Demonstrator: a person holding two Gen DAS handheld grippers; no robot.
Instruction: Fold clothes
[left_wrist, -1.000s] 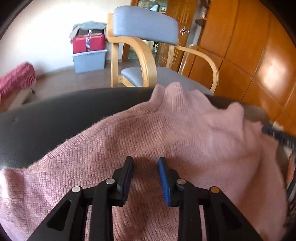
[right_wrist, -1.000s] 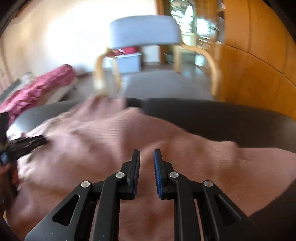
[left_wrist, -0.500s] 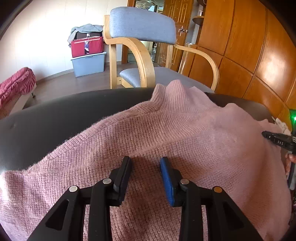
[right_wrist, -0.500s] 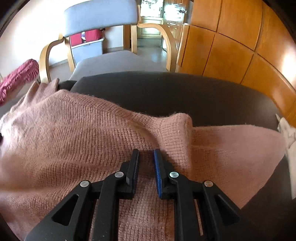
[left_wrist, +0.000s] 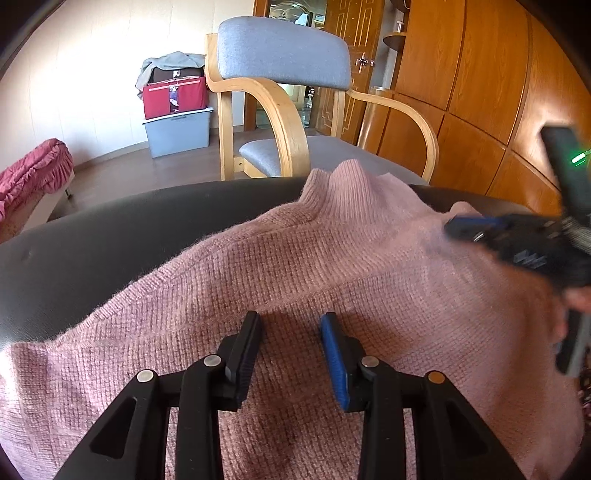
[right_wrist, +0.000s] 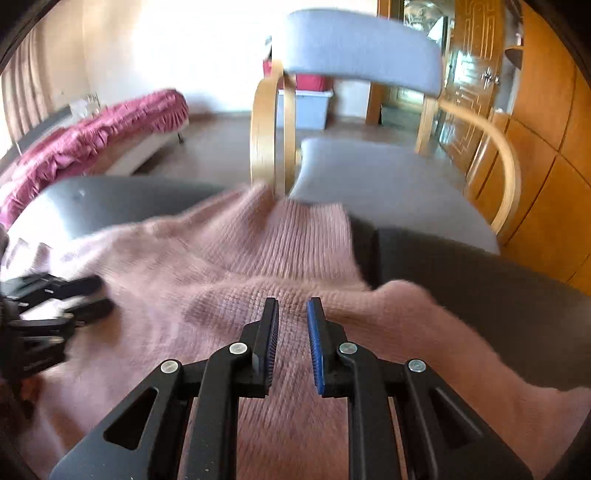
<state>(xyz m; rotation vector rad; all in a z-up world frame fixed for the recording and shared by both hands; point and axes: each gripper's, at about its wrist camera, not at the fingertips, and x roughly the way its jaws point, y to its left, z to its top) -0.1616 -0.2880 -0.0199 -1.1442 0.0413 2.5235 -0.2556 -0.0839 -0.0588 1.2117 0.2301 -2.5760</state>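
Note:
A pink knit sweater (left_wrist: 332, 258) lies spread on the black table (left_wrist: 92, 236), its collar at the far edge. My left gripper (left_wrist: 290, 317) rests low over the sweater's body, open, with only flat knit showing in the gap. In the right wrist view the sweater (right_wrist: 207, 280) is blurred by motion, and a sleeve fold bulges just right of my right gripper (right_wrist: 293, 304). Its jaws stand a narrow gap apart, with nothing clamped between the pads. The right gripper (left_wrist: 452, 223) also shows at the sweater's right shoulder, and the left gripper (right_wrist: 105, 294) appears at the left edge.
A wooden armchair with grey cushions (left_wrist: 284, 51) stands right behind the table's far edge. Wooden cabinets (left_wrist: 461, 92) line the right side. A grey storage box (left_wrist: 177, 129) with a red bag on it sits by the wall, and a red-covered bed (right_wrist: 92, 125) lies left.
My right gripper has swept left across the sweater toward the collar, coming into the left wrist view from the right. The left jaws widened slightly a second ago; that hand stayed put.

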